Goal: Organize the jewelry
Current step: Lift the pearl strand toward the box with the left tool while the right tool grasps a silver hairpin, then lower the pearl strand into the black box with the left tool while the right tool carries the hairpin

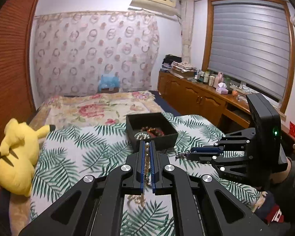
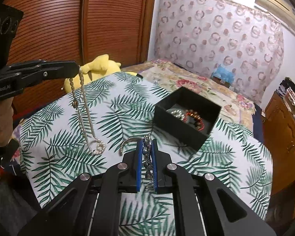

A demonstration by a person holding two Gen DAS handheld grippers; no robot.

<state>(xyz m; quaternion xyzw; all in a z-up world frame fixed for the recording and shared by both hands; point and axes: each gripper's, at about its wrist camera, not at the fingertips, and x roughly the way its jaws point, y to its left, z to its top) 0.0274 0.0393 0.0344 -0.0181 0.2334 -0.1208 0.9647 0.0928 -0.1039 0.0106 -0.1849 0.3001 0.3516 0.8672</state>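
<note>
The left gripper (image 1: 147,147) is pressed together on a pearl necklace (image 2: 84,106), lifting it clear of the leaf-print cloth (image 2: 112,106) so the strand hangs free and can be carried without dragging; only its looped lower end (image 2: 98,146) seems to touch the cloth. The right gripper (image 2: 147,147) pinches a silvery chain (image 2: 147,157), probably a bracelet, though the piece is too small and tangled to name surely. Both are held near the open black box (image 2: 186,116), which stands on the cloth ahead and already holds a pearl strand and red-brown beads (image 2: 194,118), so it looks like the place where the jewelry is being gathered.

The right wrist view shows the full length of the hanging necklace and a thin metal hoop (image 2: 125,144) lying on the cloth just beside the right gripper; the left wrist view shows only a few pearls between its own fingers. The left view, in turn, shows the right gripper from the side, with the chain jutting from its tip.
</note>
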